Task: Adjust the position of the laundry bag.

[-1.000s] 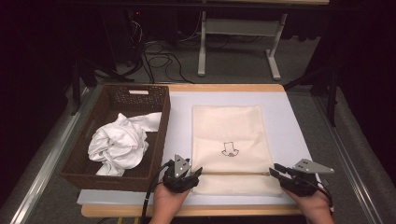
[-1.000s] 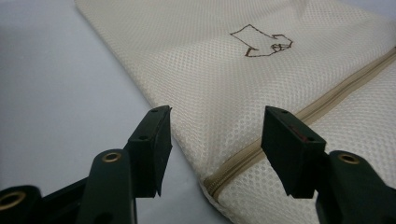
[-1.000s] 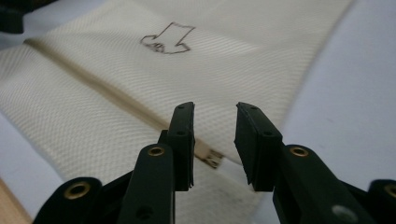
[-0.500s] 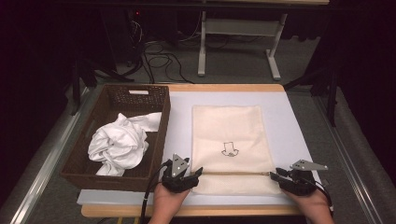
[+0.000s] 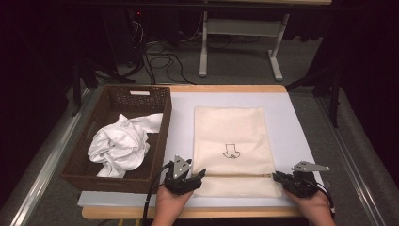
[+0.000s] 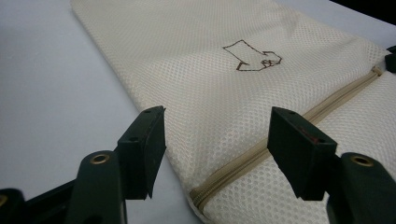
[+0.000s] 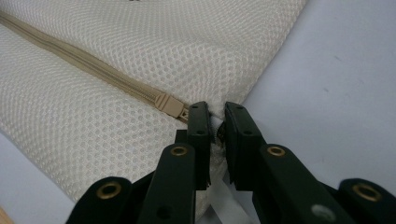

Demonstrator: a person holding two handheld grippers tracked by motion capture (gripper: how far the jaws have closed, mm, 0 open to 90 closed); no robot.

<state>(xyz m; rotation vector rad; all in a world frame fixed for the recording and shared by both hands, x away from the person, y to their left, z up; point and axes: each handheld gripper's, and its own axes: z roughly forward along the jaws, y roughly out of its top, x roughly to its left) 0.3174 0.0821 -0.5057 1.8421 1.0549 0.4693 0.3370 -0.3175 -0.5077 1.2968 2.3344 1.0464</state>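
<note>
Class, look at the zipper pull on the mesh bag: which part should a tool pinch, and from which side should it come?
Pinch the small tan zipper pull on its flat faces, coming from the bag's right edge along the zipper line. It lies flat at that end, just beside where the right tool pinches the bag's edge.

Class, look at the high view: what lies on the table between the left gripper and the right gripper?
In the high view, the near end of the cream mesh laundry bag spans the gap between the left gripper and right gripper, its zipper running from one toward the other.
</note>
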